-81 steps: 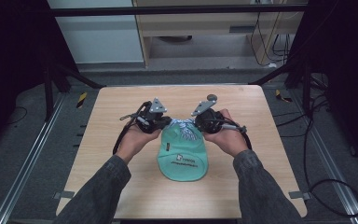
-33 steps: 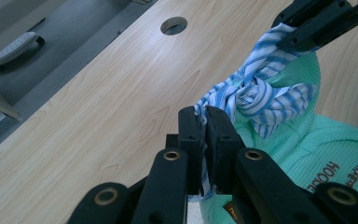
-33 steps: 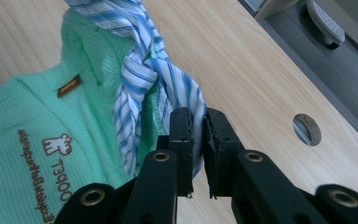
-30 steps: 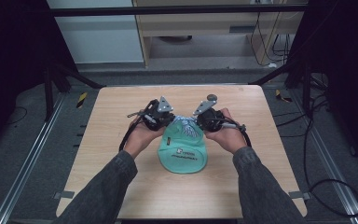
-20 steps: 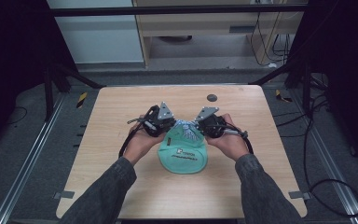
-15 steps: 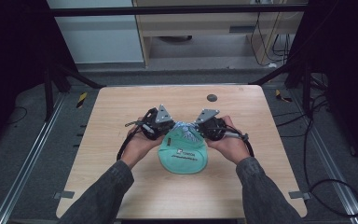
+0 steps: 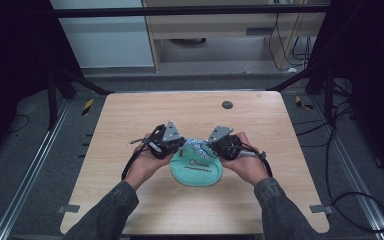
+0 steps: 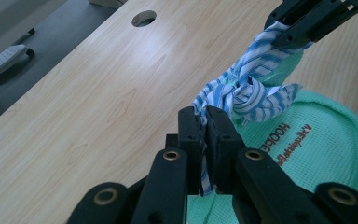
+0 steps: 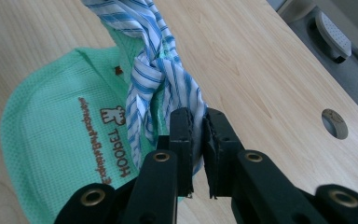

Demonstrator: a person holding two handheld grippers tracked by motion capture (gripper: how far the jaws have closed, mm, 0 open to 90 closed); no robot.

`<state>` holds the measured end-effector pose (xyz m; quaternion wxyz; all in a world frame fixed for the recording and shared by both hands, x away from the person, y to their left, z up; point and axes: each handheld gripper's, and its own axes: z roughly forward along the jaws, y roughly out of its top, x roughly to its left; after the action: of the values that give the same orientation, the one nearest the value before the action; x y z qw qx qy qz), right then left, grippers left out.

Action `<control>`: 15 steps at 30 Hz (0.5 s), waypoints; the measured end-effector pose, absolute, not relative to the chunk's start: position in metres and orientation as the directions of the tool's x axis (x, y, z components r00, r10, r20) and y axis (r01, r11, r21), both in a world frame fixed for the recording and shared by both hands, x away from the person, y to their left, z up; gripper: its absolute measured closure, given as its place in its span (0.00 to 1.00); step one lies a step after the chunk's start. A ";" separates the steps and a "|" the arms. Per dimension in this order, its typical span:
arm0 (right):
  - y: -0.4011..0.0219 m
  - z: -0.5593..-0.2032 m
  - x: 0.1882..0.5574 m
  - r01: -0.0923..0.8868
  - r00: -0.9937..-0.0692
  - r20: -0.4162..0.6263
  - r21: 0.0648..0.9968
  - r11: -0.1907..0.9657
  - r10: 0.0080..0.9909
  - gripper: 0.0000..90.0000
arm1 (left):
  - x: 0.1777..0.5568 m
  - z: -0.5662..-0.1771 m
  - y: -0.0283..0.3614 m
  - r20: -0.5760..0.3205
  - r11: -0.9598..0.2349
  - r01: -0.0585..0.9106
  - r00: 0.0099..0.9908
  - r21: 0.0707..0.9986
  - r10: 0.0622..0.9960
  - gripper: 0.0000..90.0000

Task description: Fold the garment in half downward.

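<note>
Now, both sets of jaws are clamped on the striped cloth (image 8: pixel 242 93): my left gripper (image 8: pixel 204 135) pinches one tail, my right gripper (image 9: pixel 196 140) the other, the knot between them over the green bag (image 7: pixel 196 169) at the table's (image 7: pixel 130 120) near middle. I'd pull the tails apart evenly, low and level, to cinch it. The bag's mouth hides beneath the knot.

A pale wooden table (image 7: pixel 130 200) with a round hole (image 7: pixel 227 105) toward one o'clock carries a green cloth (image 7: pixel 196 172) at its middle.
</note>
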<state>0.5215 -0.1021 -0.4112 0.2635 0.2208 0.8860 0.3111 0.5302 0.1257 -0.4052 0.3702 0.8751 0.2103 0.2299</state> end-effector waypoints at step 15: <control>-0.098 -0.424 0.505 0.216 -0.786 -0.317 0.664 0.716 0.531 0.91 | 0.516 -0.422 0.132 0.219 -0.633 0.214 0.816 0.744 0.534 0.95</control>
<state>0.5050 -0.0977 -0.4242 0.2512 0.2093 0.8915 0.3134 0.5158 0.1324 -0.4224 0.3716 0.8776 0.2132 0.2153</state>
